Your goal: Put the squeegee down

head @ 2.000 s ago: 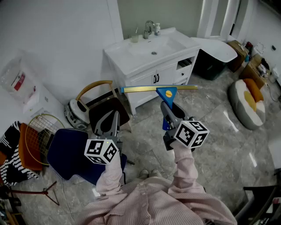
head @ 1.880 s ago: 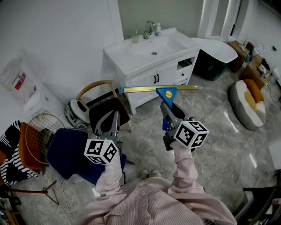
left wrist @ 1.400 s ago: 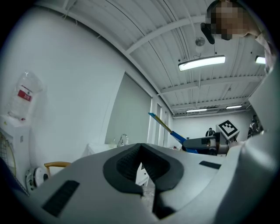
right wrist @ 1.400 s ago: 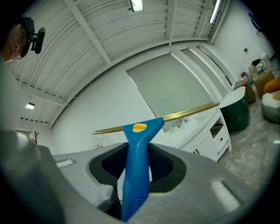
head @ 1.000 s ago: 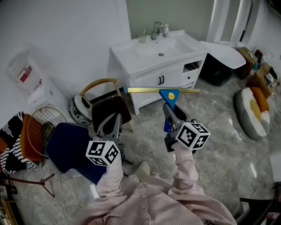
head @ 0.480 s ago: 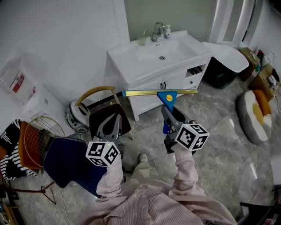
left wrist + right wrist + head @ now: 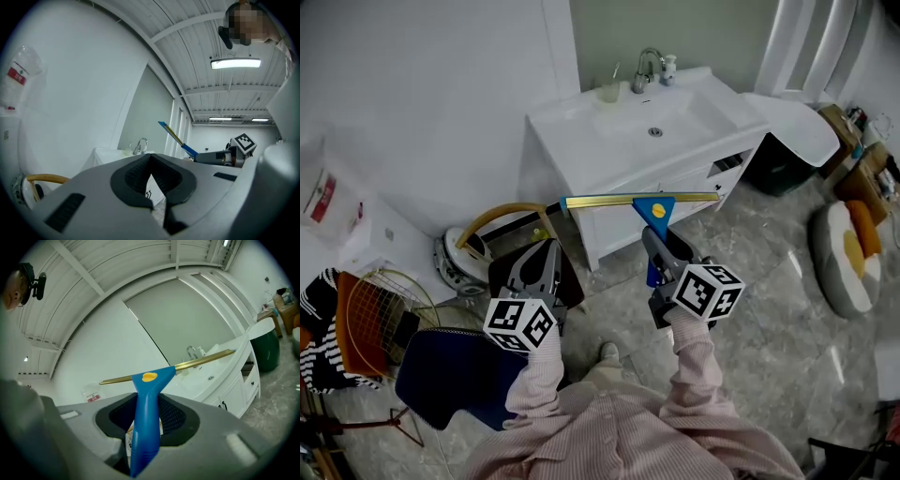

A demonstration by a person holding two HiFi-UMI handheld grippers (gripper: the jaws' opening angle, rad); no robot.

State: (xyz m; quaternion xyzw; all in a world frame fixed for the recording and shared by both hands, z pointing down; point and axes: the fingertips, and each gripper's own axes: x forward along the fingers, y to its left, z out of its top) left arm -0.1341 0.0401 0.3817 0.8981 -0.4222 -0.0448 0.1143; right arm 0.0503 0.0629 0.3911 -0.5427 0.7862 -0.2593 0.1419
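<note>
The squeegee [image 7: 655,208] has a blue handle with a yellow dot and a long brass blade, held level across the air in front of the white vanity [image 7: 581,127]. My right gripper [image 7: 652,242] is shut on the blue handle; in the right gripper view the squeegee [image 7: 149,380] stands upright between the pads of the right gripper [image 7: 147,404]. My left gripper [image 7: 546,251] hangs to the left, shut and empty. In the left gripper view the left gripper [image 7: 150,159] has its tips together, and the squeegee [image 7: 176,138] shows off to the right.
The vanity carries a basin with a faucet [image 7: 647,67] and a cup. A wooden-backed chair [image 7: 502,225] and a dark blue cushion [image 7: 450,375] stand at the left, with an orange wire rack [image 7: 375,314]. A black bin [image 7: 783,155] and a floor cushion [image 7: 853,248] sit at the right.
Both grippers have moved forward together toward the vanity, which now sits closer. The squeegee has stayed in the right gripper, and the left gripper has stayed shut.
</note>
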